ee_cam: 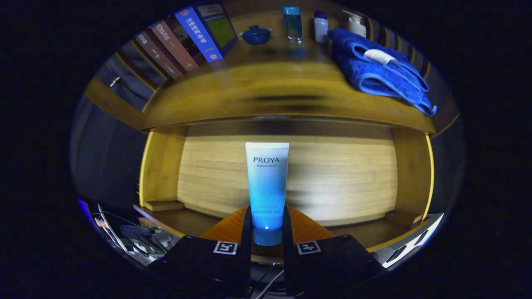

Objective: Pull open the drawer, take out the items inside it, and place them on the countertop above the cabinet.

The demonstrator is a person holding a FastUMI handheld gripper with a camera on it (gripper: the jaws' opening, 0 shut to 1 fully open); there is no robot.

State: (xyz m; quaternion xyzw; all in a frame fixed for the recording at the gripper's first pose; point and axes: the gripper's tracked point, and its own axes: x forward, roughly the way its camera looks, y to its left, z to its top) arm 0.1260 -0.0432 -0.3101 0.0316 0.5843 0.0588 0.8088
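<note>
Tube: pale-to-blue cosmetic tube, upright, cap end down, clamped between the two fingers of the gripper, which are closed onto its lower part on both sides. It is held over the open drawer, in front of the drawer's light wooden back panel.

Countertop: wooden. Along its far edge: a row of leaning books, a small blue lidded pot, three bottles. At its right end: a folded blue towel.
</note>
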